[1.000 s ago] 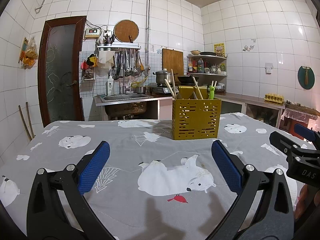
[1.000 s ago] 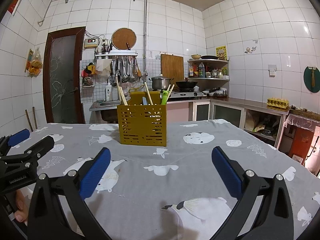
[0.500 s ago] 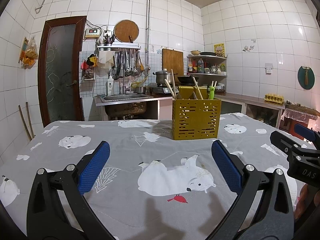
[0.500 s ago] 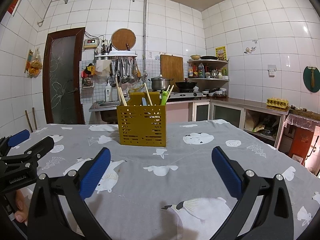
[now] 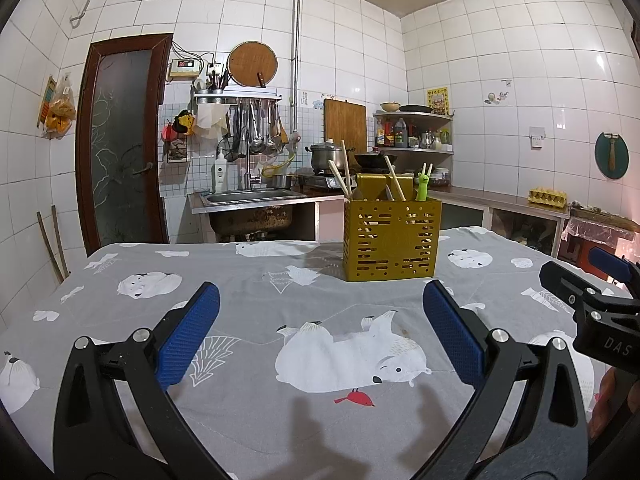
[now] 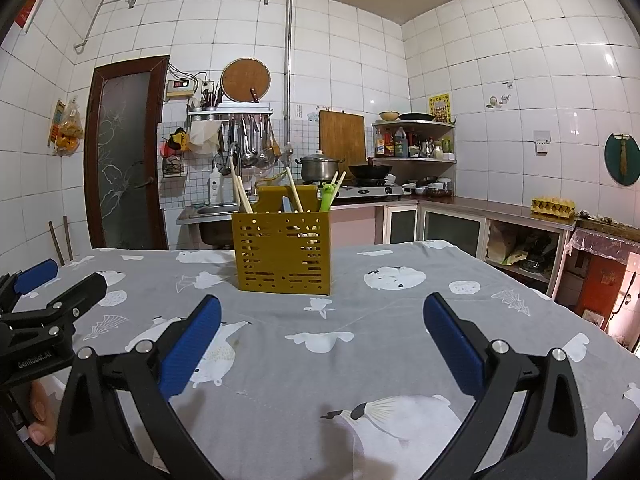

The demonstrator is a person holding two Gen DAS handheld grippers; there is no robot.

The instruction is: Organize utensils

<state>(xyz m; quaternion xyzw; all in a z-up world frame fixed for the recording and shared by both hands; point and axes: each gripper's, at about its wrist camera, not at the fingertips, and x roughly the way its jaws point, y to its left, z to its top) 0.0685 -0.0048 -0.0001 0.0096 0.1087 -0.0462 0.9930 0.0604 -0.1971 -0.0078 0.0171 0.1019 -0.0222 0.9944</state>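
Note:
A mustard-yellow slotted utensil holder (image 5: 392,240) (image 6: 284,254) stands upright on the table, well beyond both grippers. Wooden chopsticks (image 5: 340,172) (image 6: 242,196) and a green cartoon-topped utensil (image 5: 423,184) (image 6: 328,196) stick out of its top. My left gripper (image 5: 320,320) hovers open over the grey cloth with nothing between its blue pads. My right gripper (image 6: 322,324) is likewise open and empty. Each gripper shows at the edge of the other's view: the right gripper (image 5: 592,296), the left gripper (image 6: 44,308).
The table (image 5: 240,280) wears a grey cloth printed with polar bears. Behind it run a sink counter (image 5: 248,200), a stove with pots (image 6: 360,176) and corner shelves (image 6: 416,140). A brown door (image 5: 120,140) stands at the left. A person's fingers (image 6: 38,420) hold the left gripper.

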